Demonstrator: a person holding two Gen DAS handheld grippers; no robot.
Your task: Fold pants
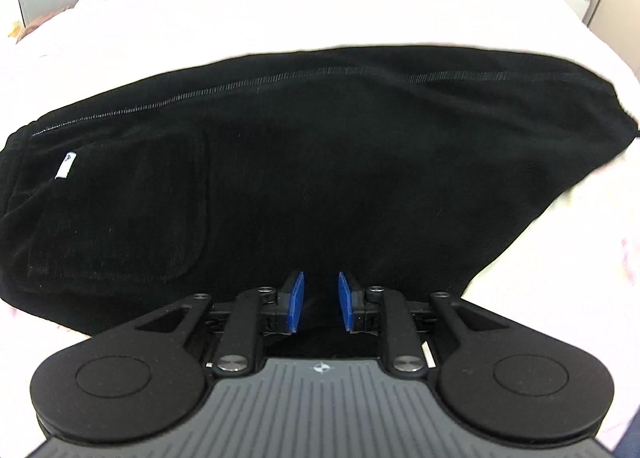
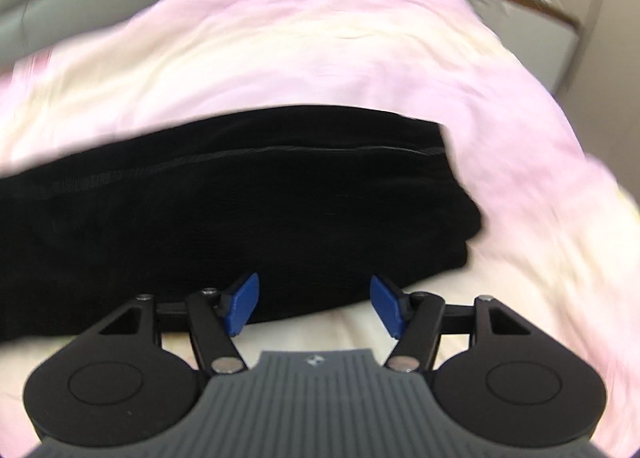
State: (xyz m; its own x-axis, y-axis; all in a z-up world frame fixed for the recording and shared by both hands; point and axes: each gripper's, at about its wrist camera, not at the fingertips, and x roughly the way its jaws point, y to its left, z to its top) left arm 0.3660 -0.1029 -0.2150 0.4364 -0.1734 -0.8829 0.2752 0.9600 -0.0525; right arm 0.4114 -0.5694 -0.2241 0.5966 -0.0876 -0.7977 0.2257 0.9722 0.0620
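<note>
**Black pants lie folded on pink bedsheet**

The black pants (image 1: 320, 178) lie flat across the pink bedsheet (image 1: 280, 10), a patch pocket (image 1: 120, 210) facing up. The left gripper (image 1: 320, 300) hovers at their near edge, blue pads slightly parted, gripping nothing. The right gripper (image 2: 314, 308) stands spread wide, empty, by the folded end.

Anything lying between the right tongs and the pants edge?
Nothing: in the right wrist view only bare pink bedsheet shows between the open right tongs and the black pants.
</note>
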